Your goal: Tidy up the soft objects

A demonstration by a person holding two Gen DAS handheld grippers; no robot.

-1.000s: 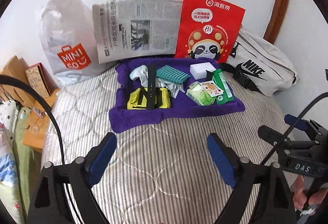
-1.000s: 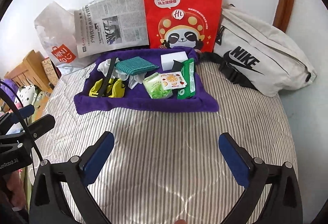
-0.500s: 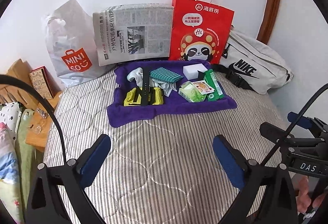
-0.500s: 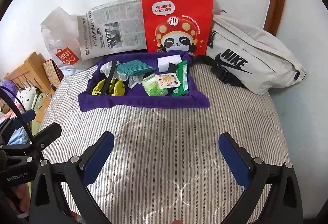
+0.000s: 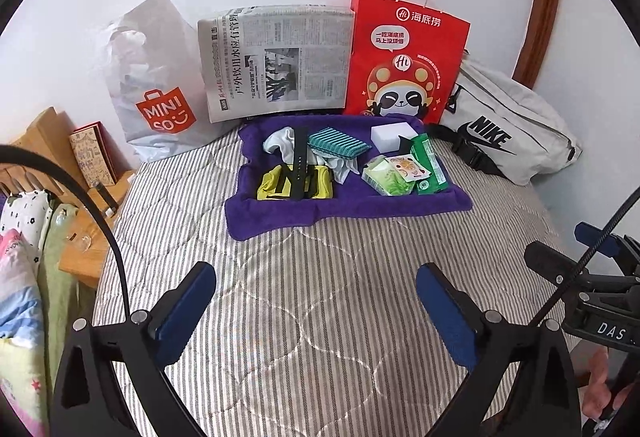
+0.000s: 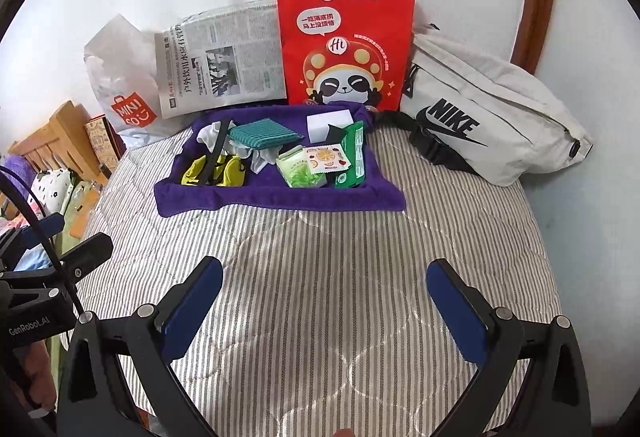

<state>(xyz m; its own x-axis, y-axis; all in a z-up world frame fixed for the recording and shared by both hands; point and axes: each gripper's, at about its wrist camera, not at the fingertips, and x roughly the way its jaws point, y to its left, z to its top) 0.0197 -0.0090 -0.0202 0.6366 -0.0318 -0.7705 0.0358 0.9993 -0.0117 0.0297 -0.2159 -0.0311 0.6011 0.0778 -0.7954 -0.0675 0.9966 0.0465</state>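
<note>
The left tool [image 5: 316,301] is held wide open above the striped bed [image 5: 320,277], its jaws having just been opening; nothing lies between them and nothing is touched. The right tool [image 6: 324,301] is likewise spread wide and empty over the bed. The soft things are gathered on a purple towel [image 6: 280,201] well ahead of both tools, near the wall: a yellow cloth [image 5: 272,187] under a black strap [image 5: 300,165], a teal cloth [image 5: 338,143], a white sponge [image 5: 390,135] and green packets [image 5: 388,179].

Purple towel [image 5: 348,205], striped grey quilt [image 5: 320,297]
</note>
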